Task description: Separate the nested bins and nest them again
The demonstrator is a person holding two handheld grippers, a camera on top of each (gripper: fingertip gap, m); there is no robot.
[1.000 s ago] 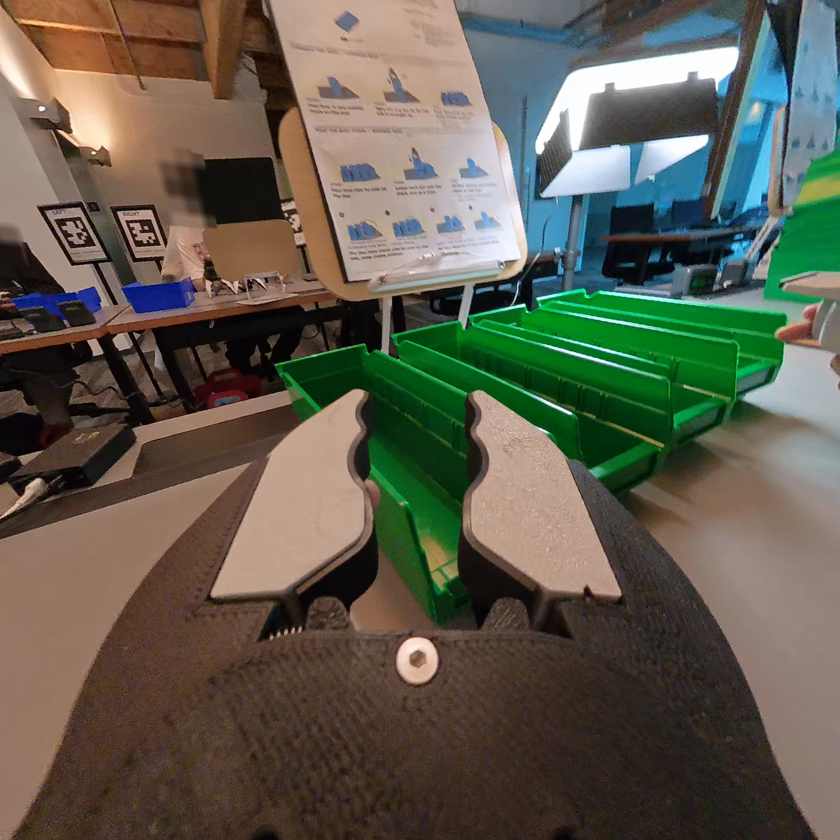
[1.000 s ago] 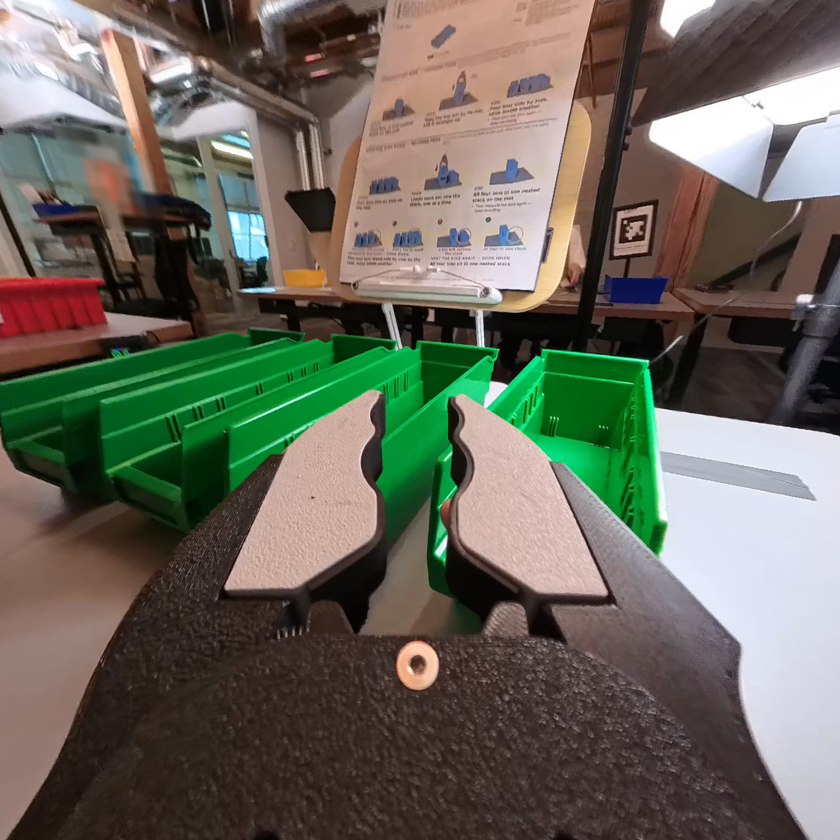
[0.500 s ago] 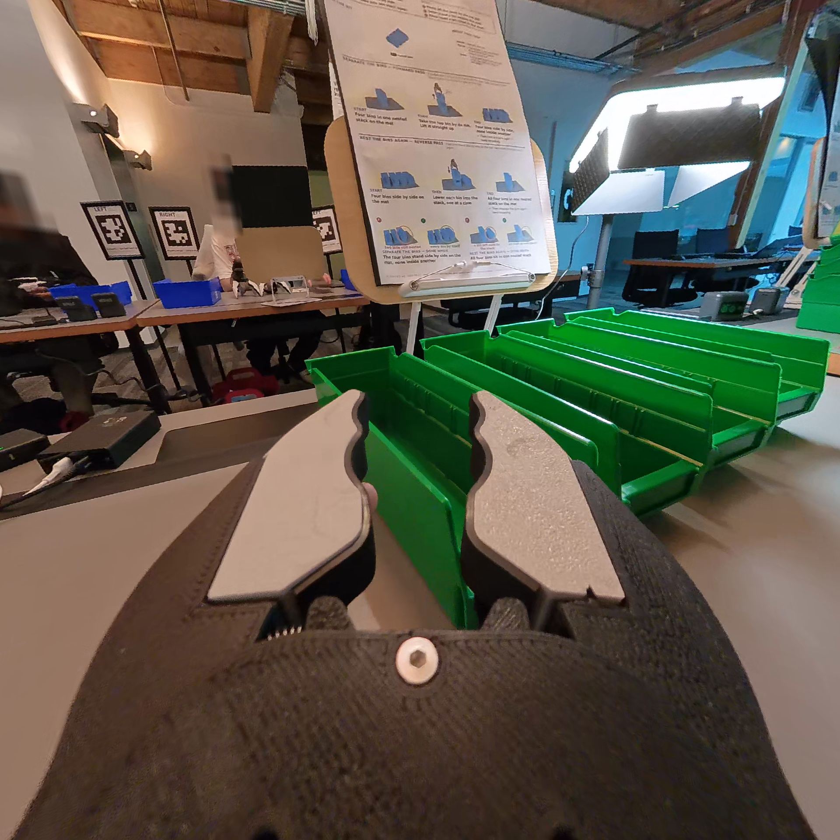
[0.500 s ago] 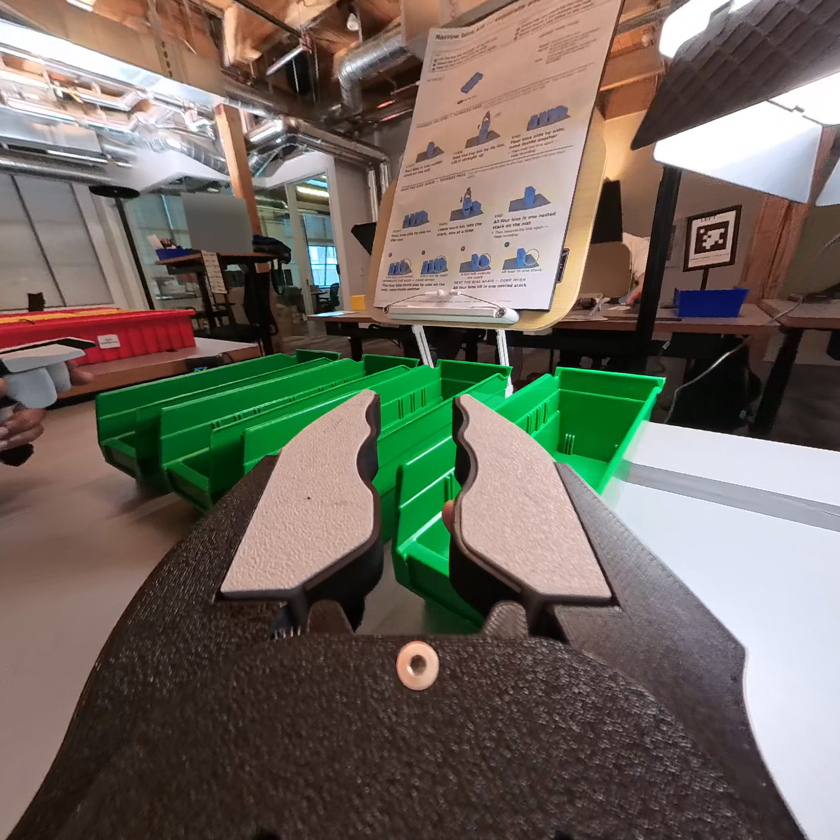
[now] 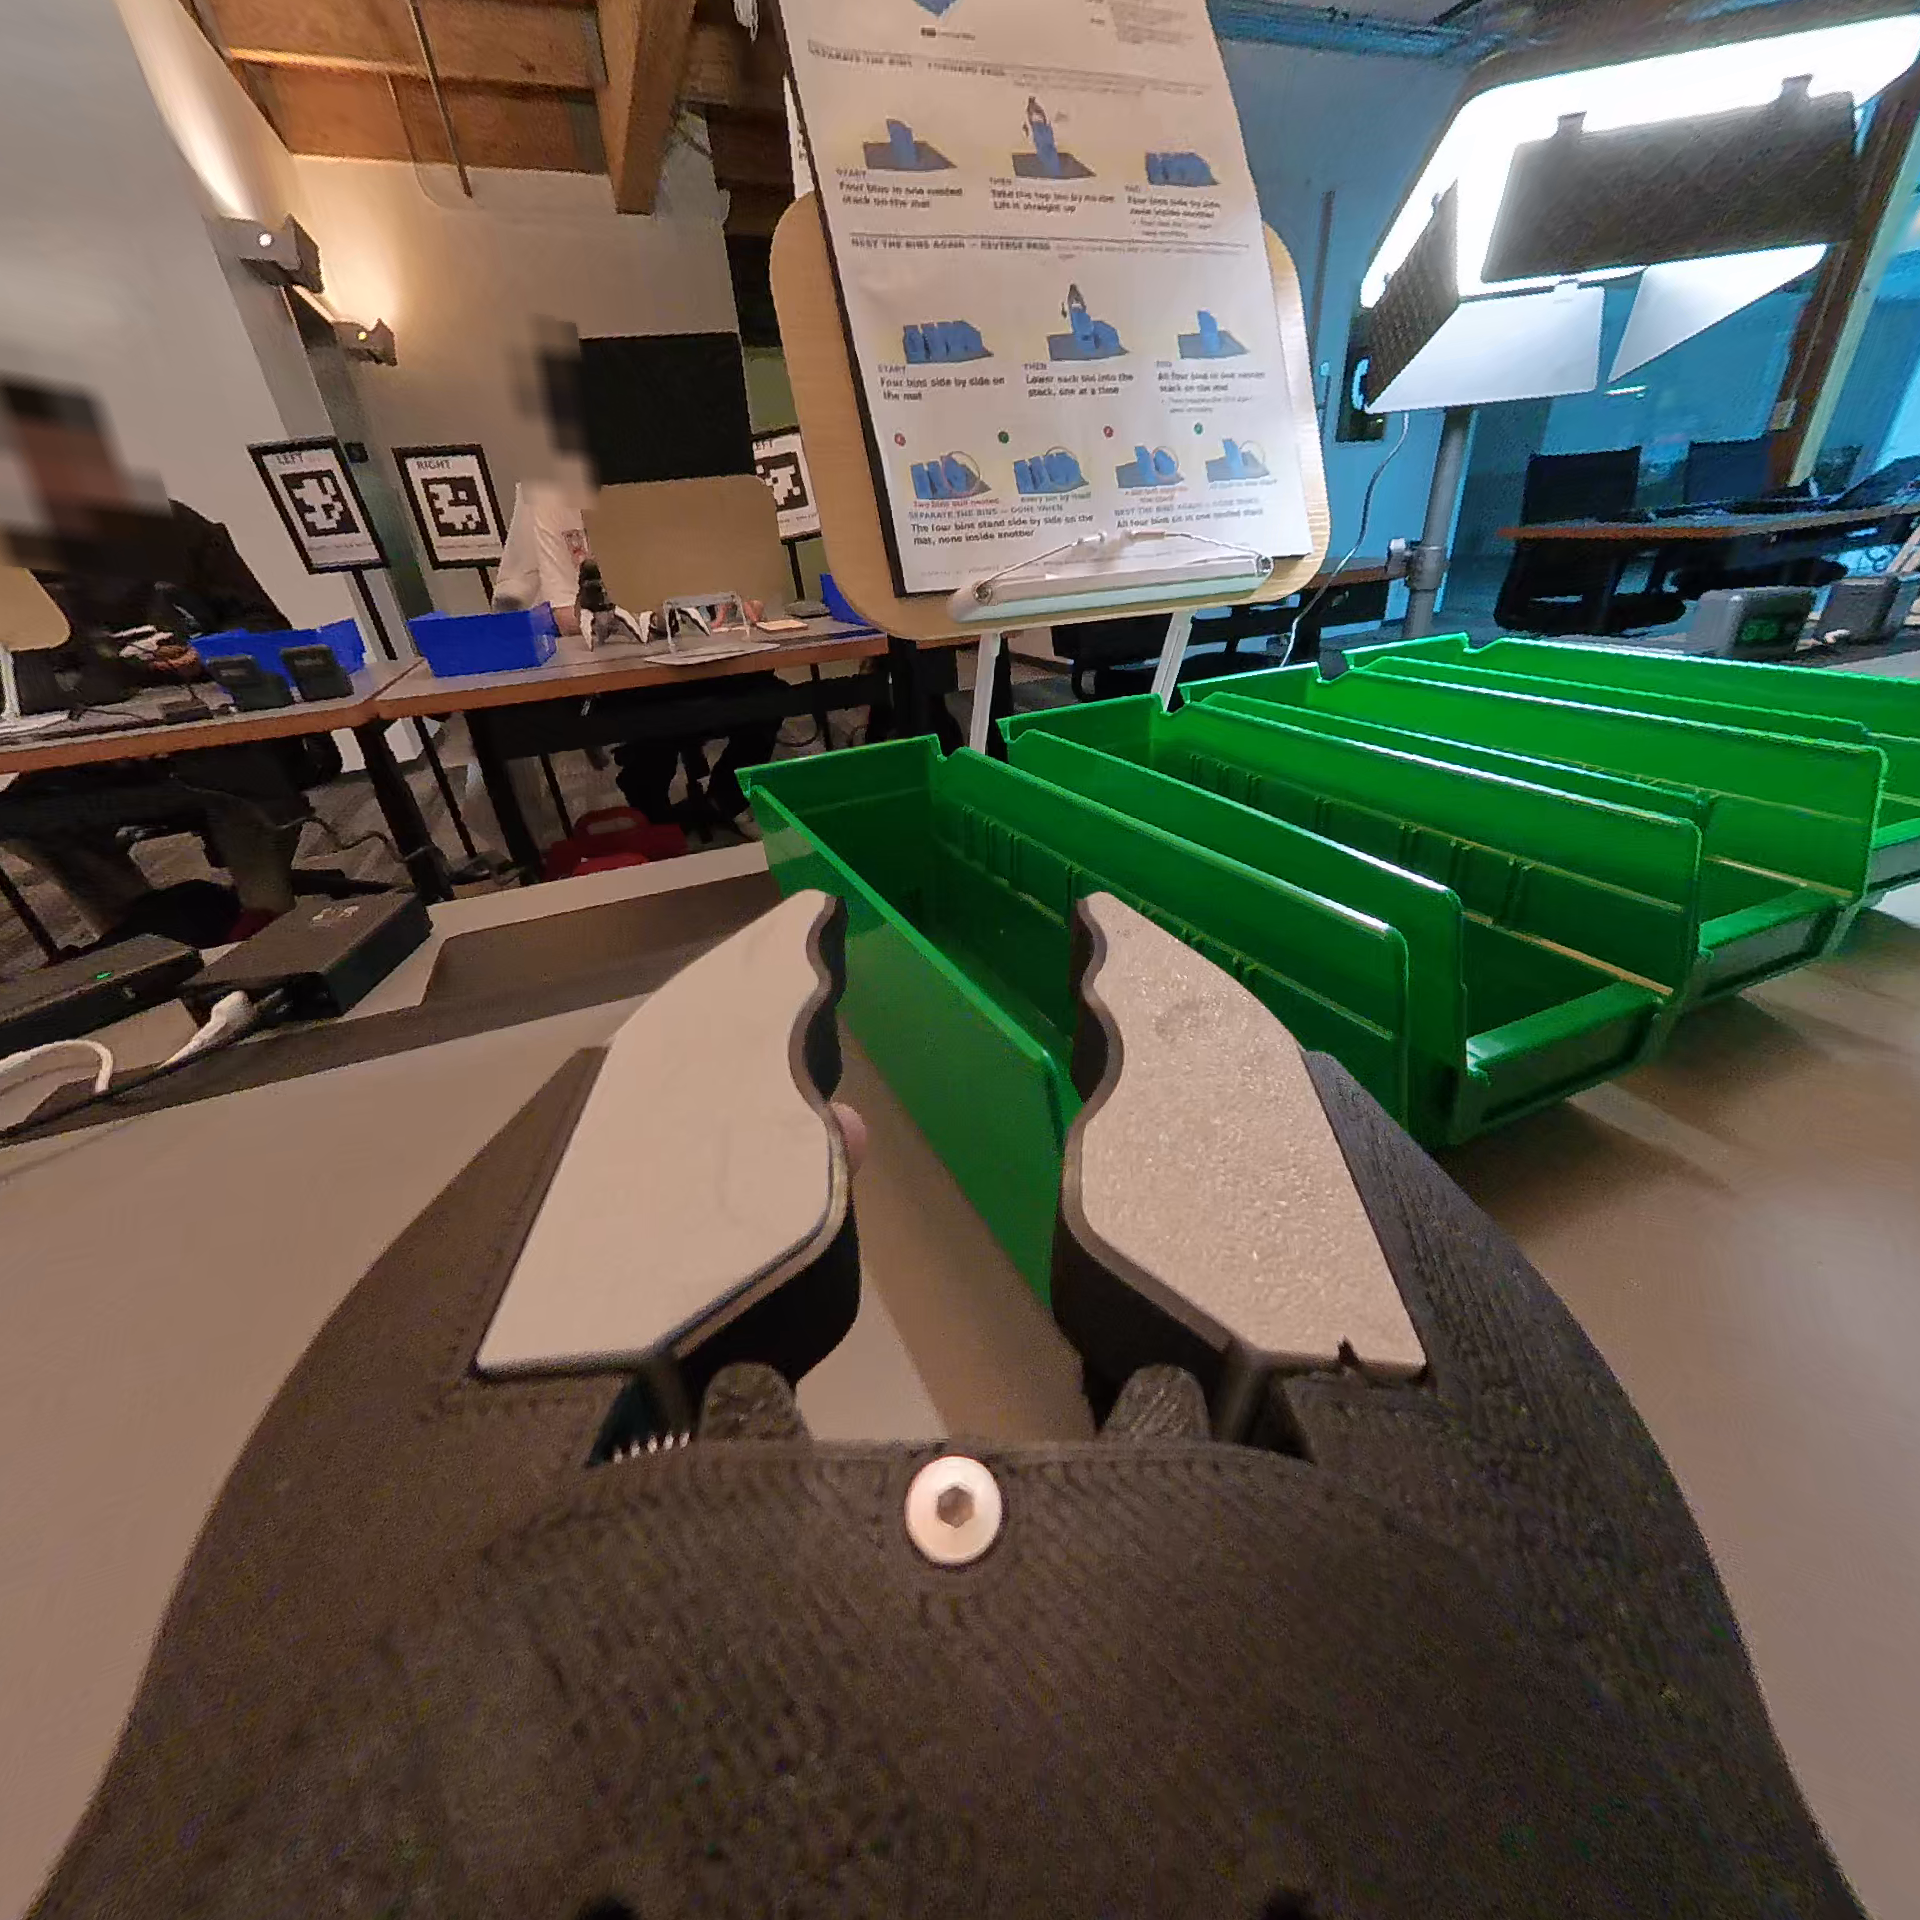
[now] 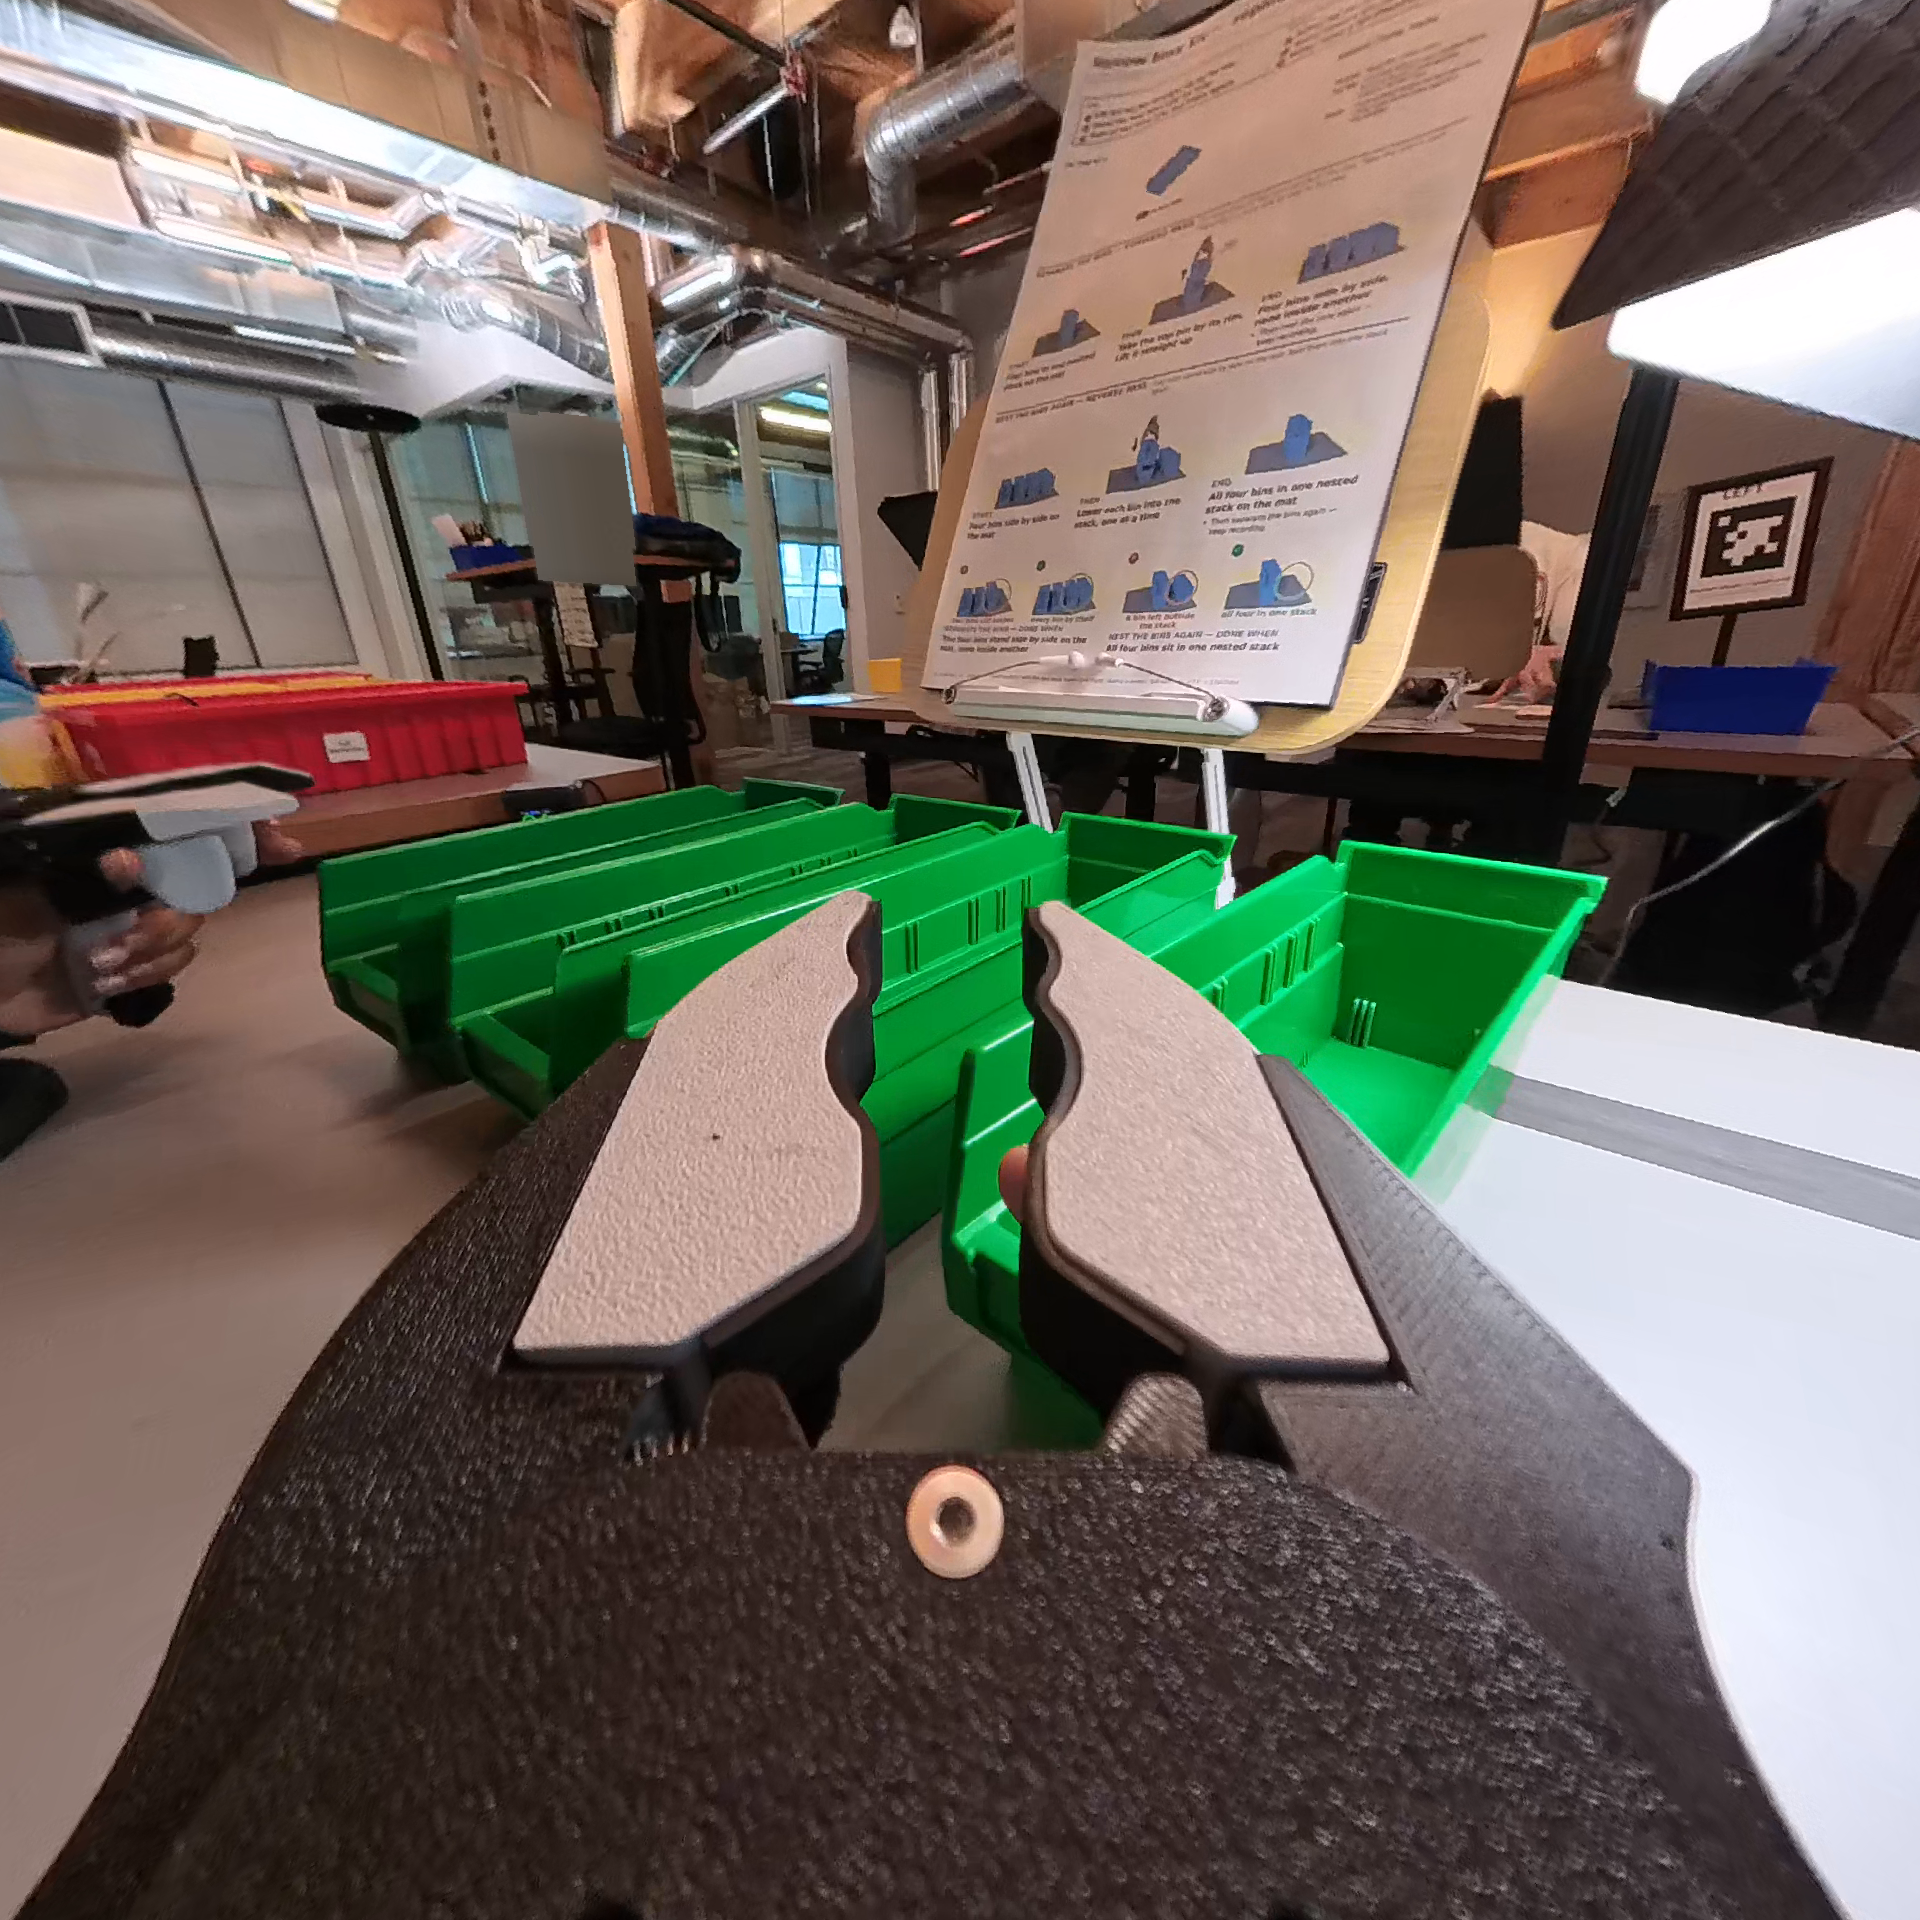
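A lab-like workshop. Exposed timber beams (image 5: 634, 94) and ducts (image 6: 914, 135) overhead, marker boards on stands (image 5: 317, 506), and long worktables (image 5: 623, 681) with blue bins (image 5: 480, 639).

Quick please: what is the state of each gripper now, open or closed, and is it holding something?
Left gripper: open, holding nothing; the nearest green bin wall lies between its fingers.
Right gripper: open, holding nothing, over the rightmost green bin.

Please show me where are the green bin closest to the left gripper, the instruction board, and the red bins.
nearest green bin (image 5: 966, 1060), left wrist view, its outer side wall.
instruction board (image 6: 1216, 416), right wrist view, middle of the sheet.
red bins (image 6: 291, 727), right wrist view, front wall.
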